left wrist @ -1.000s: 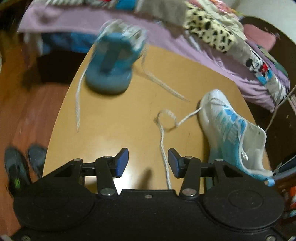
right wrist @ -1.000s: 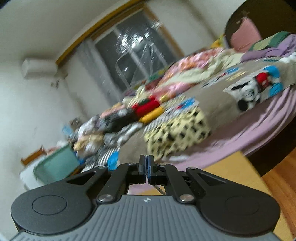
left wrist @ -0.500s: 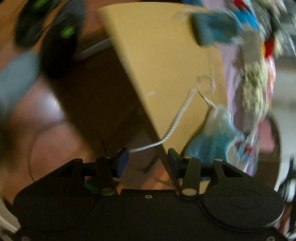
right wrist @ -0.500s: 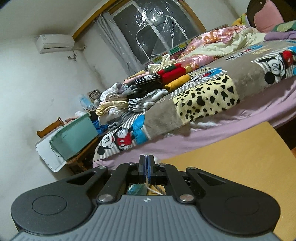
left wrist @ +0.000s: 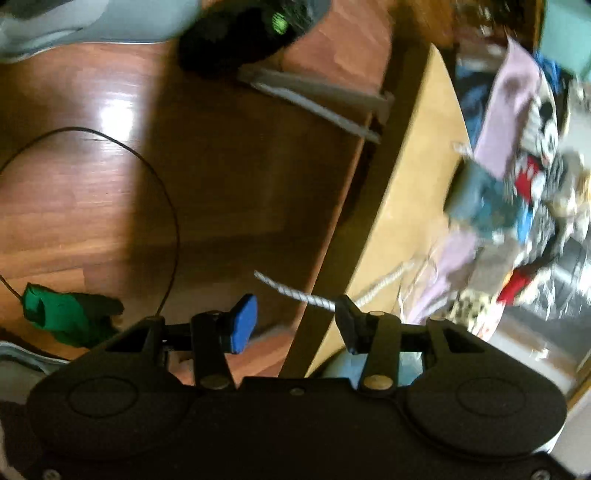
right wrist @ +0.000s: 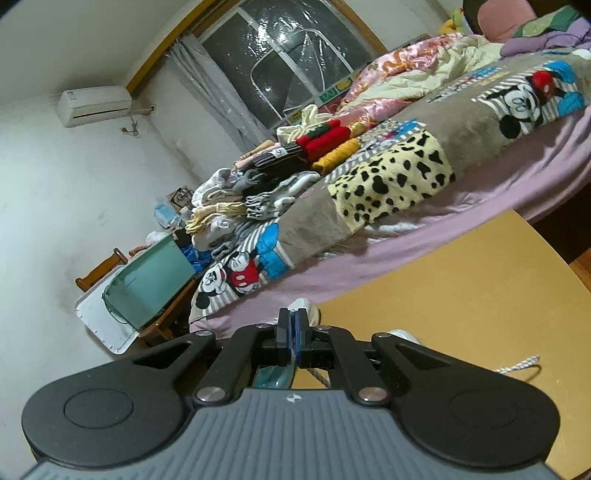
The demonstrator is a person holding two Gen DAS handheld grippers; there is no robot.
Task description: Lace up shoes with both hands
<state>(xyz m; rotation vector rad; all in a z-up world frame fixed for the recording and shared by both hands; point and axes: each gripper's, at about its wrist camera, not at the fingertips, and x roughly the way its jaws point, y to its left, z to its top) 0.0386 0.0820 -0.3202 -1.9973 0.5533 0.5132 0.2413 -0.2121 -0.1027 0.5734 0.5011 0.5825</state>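
In the left wrist view my left gripper (left wrist: 295, 321) is open, rolled on its side over the table's edge. The free end of a white shoelace (left wrist: 295, 293) hangs off the tan table (left wrist: 417, 206) and crosses just above the right fingertip (left wrist: 345, 314), not pinched. A blurred blue shoe (left wrist: 476, 199) sits farther along the table. In the right wrist view my right gripper (right wrist: 293, 332) is shut, with a thin lace strand (right wrist: 320, 376) leading down from its pads. Teal shoe fabric (right wrist: 269, 376) shows under the fingers, and white shoe parts (right wrist: 303, 304) lie just beyond the fingertips.
Wooden floor (left wrist: 184, 177) lies beside the table, with a black cable (left wrist: 162, 199), a green object (left wrist: 62, 317) and a black shoe (left wrist: 258, 33). A bed (right wrist: 424, 177) piled with clothes borders the table's far side. More lace (right wrist: 517, 365) rests on the table.
The left gripper rolled onto its side and dropped from above the table to its edge, where the lace end hangs. The right gripper sank slightly toward the table and stayed shut.
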